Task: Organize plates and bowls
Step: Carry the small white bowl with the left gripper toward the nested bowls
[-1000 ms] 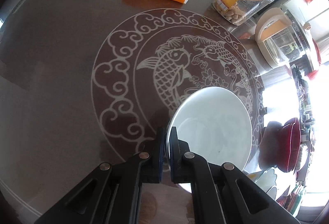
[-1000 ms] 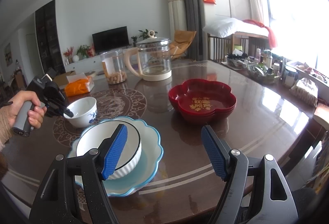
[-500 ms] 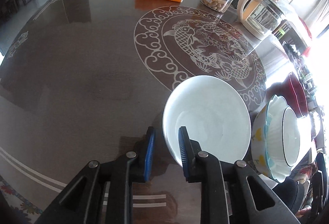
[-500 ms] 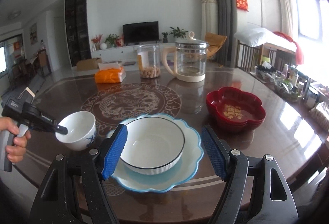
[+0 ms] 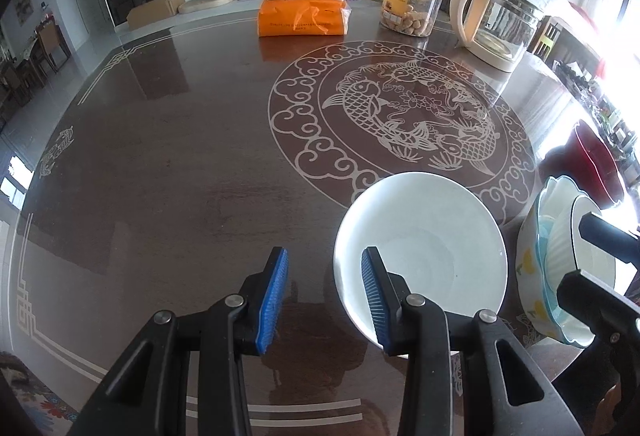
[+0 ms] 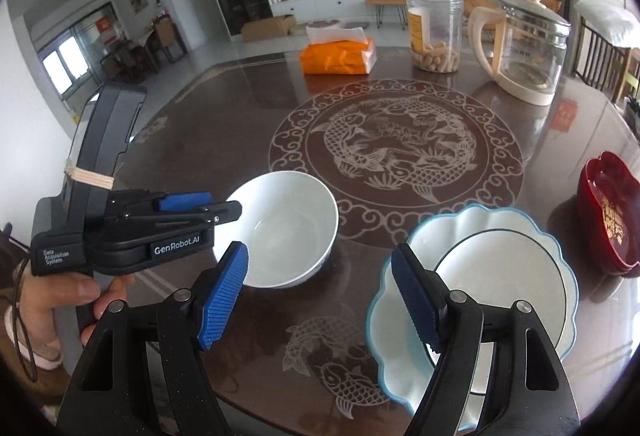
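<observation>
Left gripper (image 5: 324, 292) was over the near edge of the table (image 5: 160, 176), jaws opening, nothing pinched between them; in the left wrist view its right-hand pad sat over the near-left rim of the small white bowl (image 5: 420, 252) without pressing it, while the other pad hung outside over bare wood. That bowl stood on the table near the front edge, at the near rim of the inlaid fish medallion (image 5: 400, 116). Further right, the ribbed white bowl (image 6: 504, 288) sat nested in the blue-edged scalloped plate (image 6: 440, 236), just beside the small bowl but apart from it. Right gripper (image 6: 320, 300) hovered with jaws spread wide and empty, aimed at the gap between small bowl and plate. So the small bowl lay up and to the left of the right gripper, the stack to its right, and the left gripper was much the nearer to the bowl, right at its rim; the round bowl gave no long axis to line up on
</observation>
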A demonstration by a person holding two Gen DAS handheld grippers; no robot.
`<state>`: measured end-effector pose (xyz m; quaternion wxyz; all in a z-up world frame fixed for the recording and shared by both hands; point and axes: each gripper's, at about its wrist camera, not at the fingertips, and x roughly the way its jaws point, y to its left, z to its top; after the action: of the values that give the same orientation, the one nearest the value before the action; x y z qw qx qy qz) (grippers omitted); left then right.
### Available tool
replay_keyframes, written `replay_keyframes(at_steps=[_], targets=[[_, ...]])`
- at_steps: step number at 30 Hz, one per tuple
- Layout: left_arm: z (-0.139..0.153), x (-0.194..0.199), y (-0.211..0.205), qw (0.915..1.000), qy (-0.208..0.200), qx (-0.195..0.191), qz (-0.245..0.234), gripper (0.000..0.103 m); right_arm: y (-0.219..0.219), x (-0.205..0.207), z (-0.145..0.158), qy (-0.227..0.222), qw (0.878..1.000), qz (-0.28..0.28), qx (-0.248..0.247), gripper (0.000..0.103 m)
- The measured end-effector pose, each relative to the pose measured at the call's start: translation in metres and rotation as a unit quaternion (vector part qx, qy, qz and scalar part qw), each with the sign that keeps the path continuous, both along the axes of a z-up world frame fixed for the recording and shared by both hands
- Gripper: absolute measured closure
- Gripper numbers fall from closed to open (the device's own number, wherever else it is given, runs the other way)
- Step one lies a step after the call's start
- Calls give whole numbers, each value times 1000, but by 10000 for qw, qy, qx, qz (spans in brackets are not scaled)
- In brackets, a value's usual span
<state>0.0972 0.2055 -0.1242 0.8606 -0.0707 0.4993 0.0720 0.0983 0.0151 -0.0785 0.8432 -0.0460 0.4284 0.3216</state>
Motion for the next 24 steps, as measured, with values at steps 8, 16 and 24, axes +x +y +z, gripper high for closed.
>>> replay_keyframes(at_steps=[8,16,24], targets=[[-2,1,0,10000,-16,95,-1,64,6,31,-1,209,9998,-6,-72,25],[-7,1,4,10000,20,-73,-3,48,15,47,-8,444,9988,57,-222,25],[-13,0,11,9987,135,-482,1,49,21,66,-14,936,9950,45,-343,26]])
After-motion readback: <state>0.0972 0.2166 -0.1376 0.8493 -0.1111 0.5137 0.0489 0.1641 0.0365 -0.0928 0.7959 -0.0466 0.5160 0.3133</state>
